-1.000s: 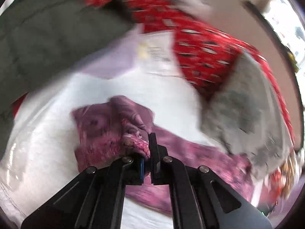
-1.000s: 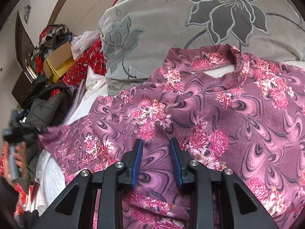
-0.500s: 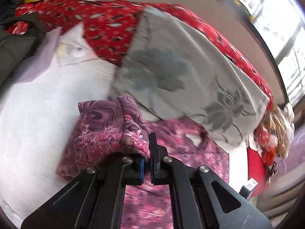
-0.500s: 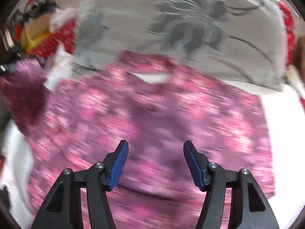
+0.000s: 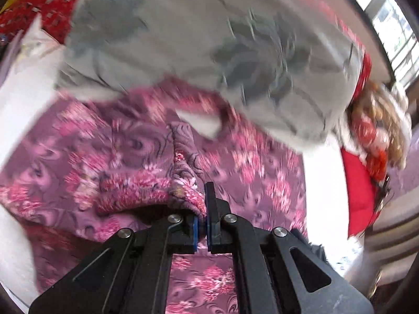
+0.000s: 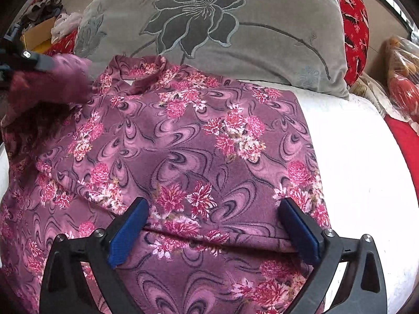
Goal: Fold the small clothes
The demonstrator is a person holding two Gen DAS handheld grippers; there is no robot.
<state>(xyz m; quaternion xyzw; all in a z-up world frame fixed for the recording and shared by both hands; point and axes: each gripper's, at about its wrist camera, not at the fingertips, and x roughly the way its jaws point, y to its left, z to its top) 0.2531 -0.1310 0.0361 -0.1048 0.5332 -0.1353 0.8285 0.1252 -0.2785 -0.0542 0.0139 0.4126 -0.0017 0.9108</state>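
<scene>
So the left claw (image 5: pixel 201 225) is clamped tight on the sleeve (image 5: pixel 157 183) of the purple floral top (image 6: pixel 209 141), which lies spread across the white bed (image 6: pixel 353 157) with its collar (image 6: pixel 141 69) toward the big grey flower pillow (image 6: pixel 222 26). Best bet for this fold, I'd say: carry the sleeve over the body and lay it flat across the chest, keeping the fabric taut so it doesn't bunch, and only let go once it's down.

The right claw (image 6: pixel 213 225) hovers over the near hem with its jaws opening wide, nothing pinched between them, just cloth lying below. It angles down at the shirt. From the right wrist view the left claw (image 6: pixel 28 60) sits up by the shoulder, cuff bunched in it, tilted steeply down too.
</scene>
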